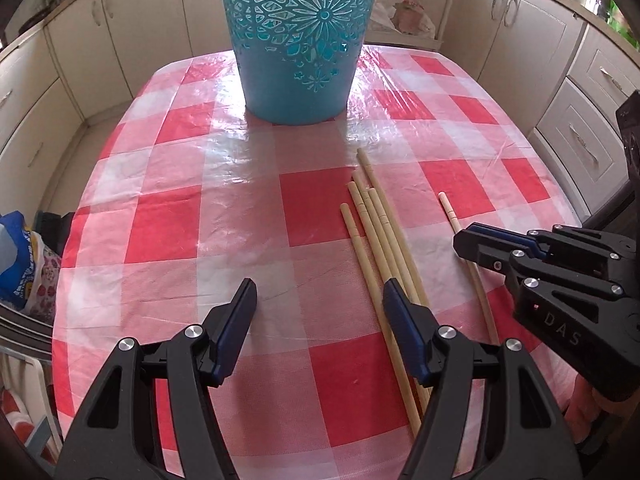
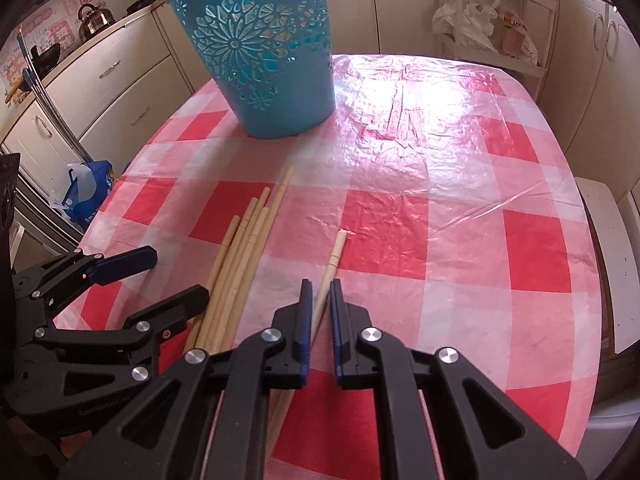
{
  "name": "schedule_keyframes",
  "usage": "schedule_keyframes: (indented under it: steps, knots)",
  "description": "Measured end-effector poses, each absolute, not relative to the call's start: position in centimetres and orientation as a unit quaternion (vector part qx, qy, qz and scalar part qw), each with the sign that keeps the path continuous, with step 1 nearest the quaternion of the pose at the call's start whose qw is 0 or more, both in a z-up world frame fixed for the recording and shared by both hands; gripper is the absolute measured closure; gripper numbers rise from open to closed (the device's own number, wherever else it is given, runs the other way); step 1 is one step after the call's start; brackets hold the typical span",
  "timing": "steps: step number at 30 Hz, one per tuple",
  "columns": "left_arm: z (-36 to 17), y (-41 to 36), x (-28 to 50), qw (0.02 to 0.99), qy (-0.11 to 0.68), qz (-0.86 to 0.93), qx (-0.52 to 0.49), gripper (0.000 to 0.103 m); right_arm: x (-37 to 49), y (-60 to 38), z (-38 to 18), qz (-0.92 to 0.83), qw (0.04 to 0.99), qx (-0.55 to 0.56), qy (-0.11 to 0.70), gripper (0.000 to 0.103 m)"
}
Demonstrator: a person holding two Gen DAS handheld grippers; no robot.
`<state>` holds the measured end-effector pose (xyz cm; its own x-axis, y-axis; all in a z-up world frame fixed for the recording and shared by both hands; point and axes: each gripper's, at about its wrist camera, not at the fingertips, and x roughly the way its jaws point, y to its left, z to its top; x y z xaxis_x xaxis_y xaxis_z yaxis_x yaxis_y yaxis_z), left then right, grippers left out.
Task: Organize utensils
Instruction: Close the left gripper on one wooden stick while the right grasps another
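Early stage. Right gripper (image 2: 319,300) jaws nearly closed around lone chopstick (image 2: 335,253), grip unconfirmed. Left gripper (image 1: 320,312) jaws wide apart, holding nothing. Five-chopstick bundle (image 1: 378,224) lies on surface (image 2: 460,200); blue basket (image 2: 264,48) contents unseen.

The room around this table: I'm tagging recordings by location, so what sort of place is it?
Most likely a home kitchen: cream cabinets line the walls, a kettle sits on the counter, and the table wears a red checked tablecloth with chopsticks laid on it.
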<state>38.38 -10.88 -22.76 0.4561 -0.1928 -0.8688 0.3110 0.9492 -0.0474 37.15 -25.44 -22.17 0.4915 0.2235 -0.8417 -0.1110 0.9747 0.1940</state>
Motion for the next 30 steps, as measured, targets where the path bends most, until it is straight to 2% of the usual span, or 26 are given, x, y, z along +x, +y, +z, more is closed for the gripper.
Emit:
schedule_keyframes:
  steps: [5, 6, 8, 10, 11, 13, 16, 20, 26, 30]
  knots:
    - [-23.0, -11.9, 38.7, 0.852, 0.497, -0.142, 0.082, 0.041, 37.0, -24.7, -22.1, 0.107, 0.861, 0.046, 0.495, 0.093]
    - [-23.0, -11.8, 38.7, 0.853, 0.496, -0.140, 0.085, 0.044, 37.0, -24.7, -22.1, 0.107, 0.861, 0.044, 0.495, 0.093]
    - [-22.9, -11.7, 38.8, 0.853, 0.493, -0.145, 0.087, 0.053, 37.0, -24.8, -22.2, 0.107, 0.861, 0.045, 0.495, 0.093]
    - [-22.7, -11.8, 38.9, 0.853, 0.490, -0.154, 0.093, 0.070, 37.0, -24.7, -22.2, 0.109, 0.861, 0.046, 0.494, 0.093]
    - [-22.7, -11.8, 39.0, 0.852, 0.490, -0.159, 0.093, 0.073, 37.0, -24.6, -22.2, 0.112, 0.861, 0.046, 0.494, 0.093]
    - [-22.6, -11.9, 39.3, 0.852, 0.489, -0.165, 0.092, 0.088, 37.0, -24.3, -22.2, 0.120, 0.860, 0.043, 0.494, 0.094]
    - [-22.6, -11.4, 39.7, 0.846, 0.497, -0.180, 0.075, 0.096, 37.0, -24.2, -22.2, 0.120, 0.860, 0.036, 0.494, 0.094]
    - [-22.6, -11.0, 40.1, 0.830, 0.508, -0.225, 0.050, 0.098, 37.3, -24.6, -22.2, 0.117, 0.858, 0.049, 0.498, 0.094]
    - [-22.4, -12.1, 40.4, 0.829, 0.514, -0.202, 0.089, 0.097, 37.2, -24.5, -22.2, 0.116, 0.859, 0.044, 0.497, 0.093]
    - [-22.5, -13.0, 40.7, 0.830, 0.510, -0.195, 0.114, 0.088, 37.2, -24.4, -22.2, 0.115, 0.859, 0.040, 0.498, 0.093]
